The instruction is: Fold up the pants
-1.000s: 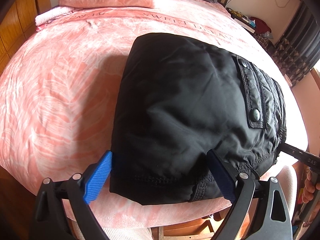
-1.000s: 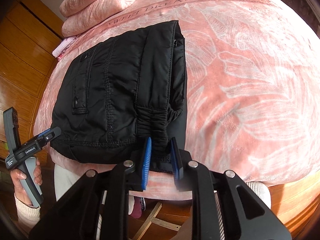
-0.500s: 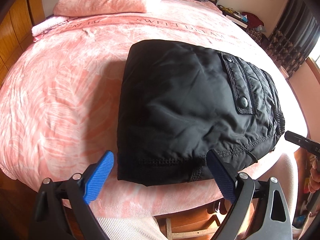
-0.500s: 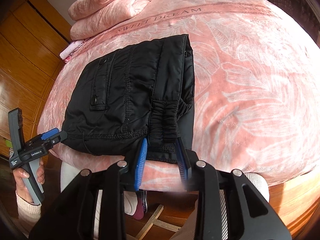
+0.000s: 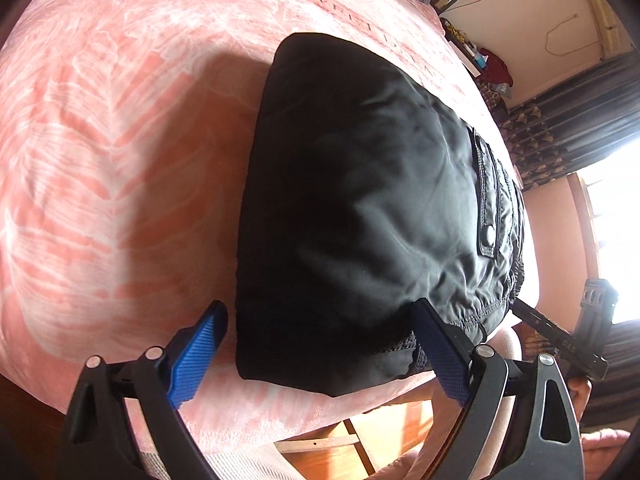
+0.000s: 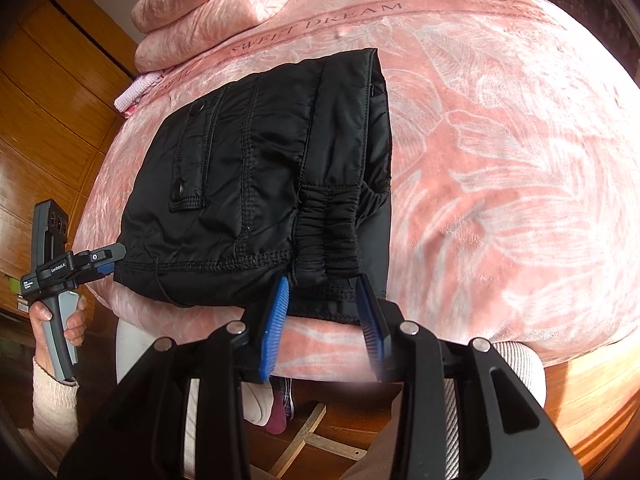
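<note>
A: Fingers first. Left gripper (image 5: 316, 354)?

B: Fingers spread wide, blue pads (image 5: 198, 354) either side of the near left corner of the pants (image 5: 360, 200). Nothing pinched. One pad sits beside the left edge; the other is at the hem, and I can't tell if it touches.

A: Right gripper (image 6: 324, 308)?

B: Fingers partly apart, straddling the elastic waistband (image 6: 328, 232) at the near right corner. There is a gap between pads and cloth on both sides, so it isn't gripping.

A: Where are the pants?

B: Folded into a compact black bundle on the pink bed (image 6: 500, 140), near edge right at the bed's edge. Snap pocket (image 6: 192, 160) faces up, layers stacked on the right side. Pink quilt pile (image 6: 216, 4) is well apart, at the far end.

A: Step?

B: I judge it the end of folding, both grippers let go or tidying at the near hem. The bundle looks done, a bit puffy.

A: Next move?

B: Probably draw both grippers straight back without snagging the waistband or the hem. If another fold is wanted, both need to close on the near corners and carry them to the far edge together, keeping the layers aligned.

A: Risk?

B: Slick padded fabric may spring open or slide off the bed edge.
</note>
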Available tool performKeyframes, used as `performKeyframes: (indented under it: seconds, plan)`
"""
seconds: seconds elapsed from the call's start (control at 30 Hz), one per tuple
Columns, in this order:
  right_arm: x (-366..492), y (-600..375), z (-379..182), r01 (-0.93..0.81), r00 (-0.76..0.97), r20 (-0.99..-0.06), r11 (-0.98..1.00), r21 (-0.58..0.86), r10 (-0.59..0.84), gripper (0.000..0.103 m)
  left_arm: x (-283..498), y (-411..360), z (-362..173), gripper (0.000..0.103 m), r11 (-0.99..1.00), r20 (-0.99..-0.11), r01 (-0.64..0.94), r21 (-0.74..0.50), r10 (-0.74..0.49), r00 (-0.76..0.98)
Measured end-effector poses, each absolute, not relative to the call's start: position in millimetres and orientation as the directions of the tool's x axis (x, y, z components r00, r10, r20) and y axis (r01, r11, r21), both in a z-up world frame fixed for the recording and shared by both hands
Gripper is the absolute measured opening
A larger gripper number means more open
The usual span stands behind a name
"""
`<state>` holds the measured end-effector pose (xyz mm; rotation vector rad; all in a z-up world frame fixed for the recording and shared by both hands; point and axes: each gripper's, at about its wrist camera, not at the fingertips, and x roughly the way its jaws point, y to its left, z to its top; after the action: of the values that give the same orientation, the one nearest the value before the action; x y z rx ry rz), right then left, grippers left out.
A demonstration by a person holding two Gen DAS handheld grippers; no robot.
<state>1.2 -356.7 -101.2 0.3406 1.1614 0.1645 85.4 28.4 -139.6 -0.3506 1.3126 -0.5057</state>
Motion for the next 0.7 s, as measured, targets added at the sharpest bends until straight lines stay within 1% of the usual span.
performKeyframes:
  seconds: [0.07, 0.13, 0.17, 0.2, 0.23, 0.3, 0.4, 0.47, 0.53, 0.6, 0.67, 0.7]
  plan:
    - [2, -358, -102, 0.05, 0.39, -0.869, 0.935, 0.35, 0.304, 0.036, 86, 25, -142, 0.093, 0.842, -0.826, 0.154, -0.518, -0.538, 0.168]
    - [3, -358, -102, 0.051, 0.39, -0.869, 0.936, 0.349, 0.303, 0.038, 86, 23, -142, 0.089, 0.849, -0.832, 0.152, -0.505, -0.527, 0.174]
    - [3, -358, -102, 0.052, 0.391, -0.869, 0.936, 0.349, 0.302, 0.039, 86, 23, -142, 0.085, 0.852, -0.834, 0.146, -0.504, -0.523, 0.177]
    - [3, -358, -102, 0.053, 0.391, -0.869, 0.935, 0.349, 0.302, 0.039, 85, 23, -141, 0.078, 0.853, -0.834, 0.136, -0.503, -0.521, 0.184]
    - [4, -359, -103, 0.055, 0.391, -0.869, 0.935, 0.352, 0.304, 0.04, 84, 23, -138, 0.075, 0.859, -0.836, 0.13, -0.495, -0.512, 0.197]
    - [5, -359, -103, 0.056, 0.392, -0.868, 0.934, 0.353, 0.304, 0.04, 80, 22, -132, 0.066, 0.864, -0.836, 0.132, -0.486, -0.503, 0.218]
    - [6, -361, -102, 0.064, 0.4, -0.866, 0.934, 0.353, 0.3, 0.04, 75, 19, -120, 0.058, 0.856, -0.822, 0.132, -0.5, -0.517, 0.238]
    - [6, -365, -100, 0.079, 0.41, -0.864, 0.932, 0.353, 0.293, 0.041, 71, 16, -115, 0.057, 0.848, -0.811, 0.138, -0.511, -0.529, 0.248]
    - [6, -370, -98, 0.093, 0.414, -0.864, 0.931, 0.354, 0.287, 0.045, 72, 13, -120, 0.057, 0.871, -0.834, 0.157, -0.466, -0.492, 0.25]
    - [5, -374, -96, 0.1, 0.419, -0.864, 0.932, 0.348, 0.278, 0.048, 75, 15, -130, 0.057, 0.883, -0.85, 0.148, -0.446, -0.469, 0.239]
    - [3, -377, -94, 0.103, 0.424, -0.861, 0.929, 0.355, 0.282, 0.056, 74, 21, -133, 0.057, 0.878, -0.845, 0.153, -0.454, -0.479, 0.238]
    - [1, -380, -94, 0.104, 0.428, -0.854, 0.923, 0.371, 0.295, 0.062, 74, 21, -133, 0.058, 0.877, -0.844, 0.156, -0.454, -0.48, 0.238]
